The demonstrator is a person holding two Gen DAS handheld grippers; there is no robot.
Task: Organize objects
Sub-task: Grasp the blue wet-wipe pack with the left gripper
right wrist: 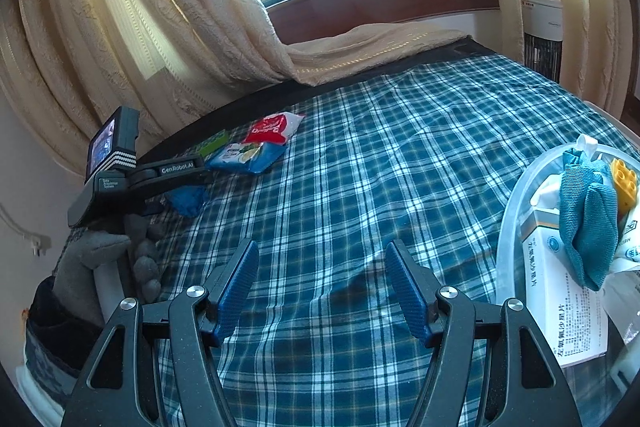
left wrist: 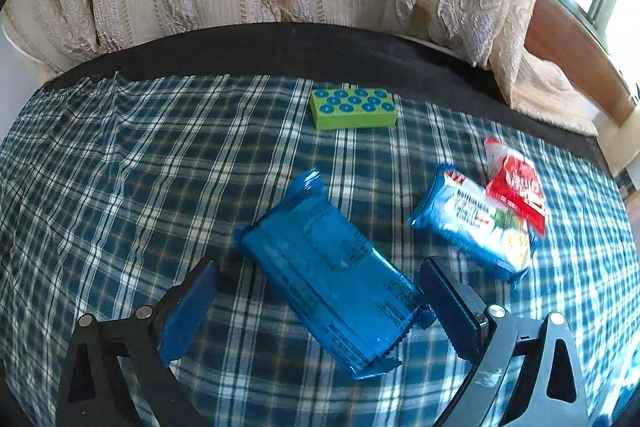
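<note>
The left gripper (left wrist: pixel 318 281) hangs over the blue pack (left wrist: pixel 332 287) on the plaid bed (left wrist: pixel 120 167), jaws spread either side, not touching. Beyond the pack lie a noodle packet (left wrist: pixel 472 227), red pouch (left wrist: pixel 520 187) and green block (left wrist: pixel 354 108). The right gripper (right wrist: pixel 322 289) hovers empty, jaws apart, beside the basin (right wrist: pixel 516 211).

Plaid bed (left wrist: pixel 120 167), blue packet (left wrist: pixel 332 283), green block (left wrist: pixel 354 109), basin (right wrist: pixel 516 211)

The left gripper (left wrist: pixel 318 301) hung open around a long blue foil packet (left wrist: pixel 332 283) on the plaid cloth (left wrist: pixel 120 167). Beyond that packet lay a green dotted block (left wrist: pixel 354 108); right of it, a blue-white pouch (left wrist: pixel 474 223).
</note>
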